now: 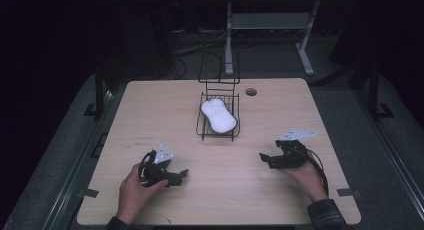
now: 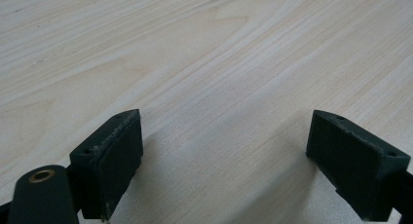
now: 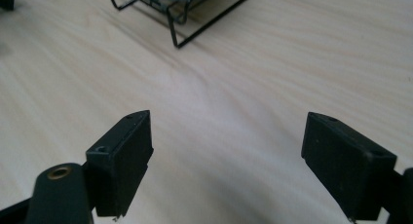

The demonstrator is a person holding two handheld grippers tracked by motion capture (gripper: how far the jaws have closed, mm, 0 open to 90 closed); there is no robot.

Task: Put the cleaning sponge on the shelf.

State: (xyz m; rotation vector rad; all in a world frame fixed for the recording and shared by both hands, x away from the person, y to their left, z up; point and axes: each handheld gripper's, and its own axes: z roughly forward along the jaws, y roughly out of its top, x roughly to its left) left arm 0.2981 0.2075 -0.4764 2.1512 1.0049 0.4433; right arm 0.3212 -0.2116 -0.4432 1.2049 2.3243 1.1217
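1. left gripper (image 1: 172,176): rests low on the tabletop (image 1: 150,115) at the near left, held in the person's left hand (image 1: 134,192). in the left gripper view its jaws stand spread with bare wood between them, holding nothing.
2. wire basket (image 1: 218,121): stands at mid-tabletop, toward the far edge, with its tall handle frame at the back. a white sponge-like pad (image 1: 218,114) lies inside it, long axis running from far left to near right.
3. right gripper (image 1: 270,159): near right, in the right hand (image 1: 302,175). jaws spread wide, nothing between them.
4. key relation: the basket lies ahead of both grippers, between them. the right gripper view shows the basket's foot (image 3: 180,19) at the top edge, well apart. the right gripper looks slightly nearer, judged likelier to act.
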